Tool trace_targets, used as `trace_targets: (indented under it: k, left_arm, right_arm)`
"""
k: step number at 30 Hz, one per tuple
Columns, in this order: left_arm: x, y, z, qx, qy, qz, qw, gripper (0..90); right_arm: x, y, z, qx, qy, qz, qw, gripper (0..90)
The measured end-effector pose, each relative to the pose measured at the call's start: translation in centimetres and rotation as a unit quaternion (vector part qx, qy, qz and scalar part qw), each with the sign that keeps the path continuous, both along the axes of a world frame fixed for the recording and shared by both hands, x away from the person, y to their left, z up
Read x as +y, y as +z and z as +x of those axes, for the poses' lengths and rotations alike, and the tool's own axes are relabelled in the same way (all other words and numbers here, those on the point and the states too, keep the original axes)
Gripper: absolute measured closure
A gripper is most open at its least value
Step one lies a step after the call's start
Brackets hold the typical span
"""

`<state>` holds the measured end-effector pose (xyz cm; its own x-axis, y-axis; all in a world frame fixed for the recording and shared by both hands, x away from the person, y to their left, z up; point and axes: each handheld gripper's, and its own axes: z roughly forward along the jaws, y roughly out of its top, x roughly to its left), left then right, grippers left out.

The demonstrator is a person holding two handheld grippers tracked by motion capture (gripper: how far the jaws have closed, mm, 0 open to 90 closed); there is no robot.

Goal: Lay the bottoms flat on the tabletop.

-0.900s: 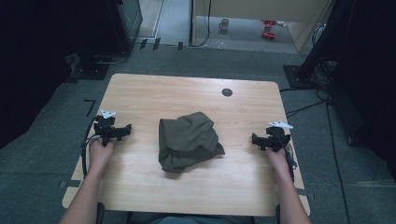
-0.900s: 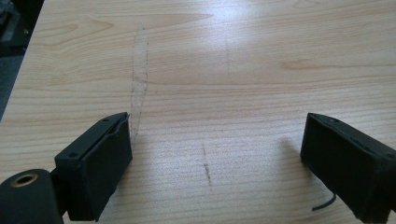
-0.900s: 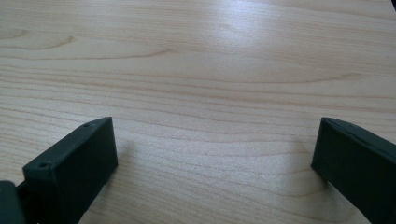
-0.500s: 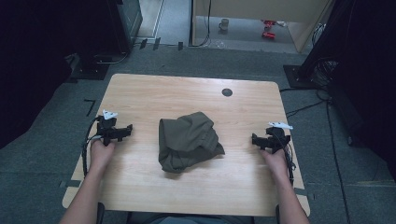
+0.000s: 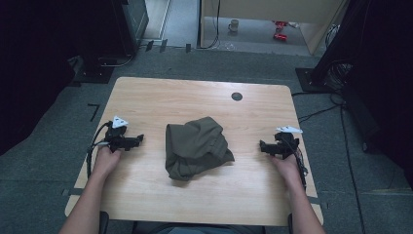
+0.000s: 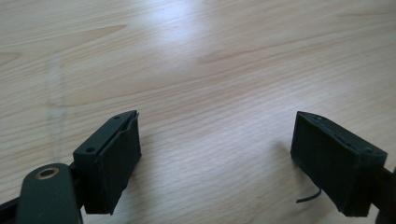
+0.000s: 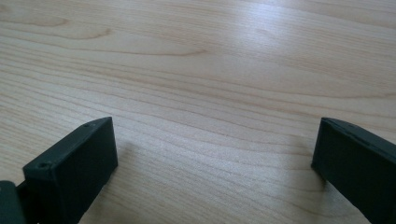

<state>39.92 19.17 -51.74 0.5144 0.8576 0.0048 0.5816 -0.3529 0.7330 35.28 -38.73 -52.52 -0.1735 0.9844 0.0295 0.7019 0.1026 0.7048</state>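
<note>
I am resting my left gripper (image 5: 134, 141) on the table (image 5: 195, 92), well to the left of the crumpled olive-green cloth (image 5: 196, 146). Its jaws are standing wide apart with nothing between them; in the left gripper view I am looking past my own pads (image 6: 109, 163) at bare wood grain.

The cloth is lying in a loose heap at the middle of the table, bunched high toward the far side and trailing a flatter flap toward my near left. Neither gripper is touching it.

On the right, my right gripper (image 5: 265, 146) is sitting on the wood at about the same depth, pointing inward at the cloth and well apart from it. Its jaws are also spread wide and empty, as the right gripper view is showing with plain table between the pads (image 7: 74, 172).

As I judge it, the step in hand is the reach in to take hold of the cloth. To do it well, I am planning to keep both sets of jaws open until they straddle a single layer at an edge or corner, not the thick bundle in the middle. I am thinking low and level is best, sliding along the wood so the lower pad gets under the fabric, then closing firmly before lifting.
</note>
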Motion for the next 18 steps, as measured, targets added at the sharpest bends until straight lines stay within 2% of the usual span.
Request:
trace_targets:
  k: [1,6,8,13,16,18]
  left_arm:
    - [0.1,0.0,-0.1,0.001,-0.012,0.001,0.9999,15.6]
    - [0.2,0.1,-0.2,0.004,-0.024,0.002,0.9997,15.6]
    - [0.1,0.2,-0.4,0.009,-0.044,0.005,0.999,15.6]
    - [-0.1,0.3,-0.5,0.016,-0.056,0.008,0.9983,15.9]
    - [0.1,0.5,-0.5,0.024,-0.066,-0.003,0.9975,18.5]
    - [0.4,0.7,-0.3,0.03,-0.076,-0.008,0.9966,24.9]
  right_arm:
    - [0.0,0.0,0.0,0.0,0.004,0.0,1.0,0.2]
    - [0.3,0.4,-0.1,-0.001,0.039,0.003,0.9992,12.2]
    - [0.5,0.5,0.0,0.0,0.047,0.008,0.9989,12.9]
    - [0.9,0.8,0.1,0.01,0.063,0.022,0.9977,16.5]
    - [0.9,0.9,0.1,0.012,0.068,0.031,0.9971,18.6]
    - [1.0,1.0,0.3,0.019,0.071,0.044,0.9963,19.0]
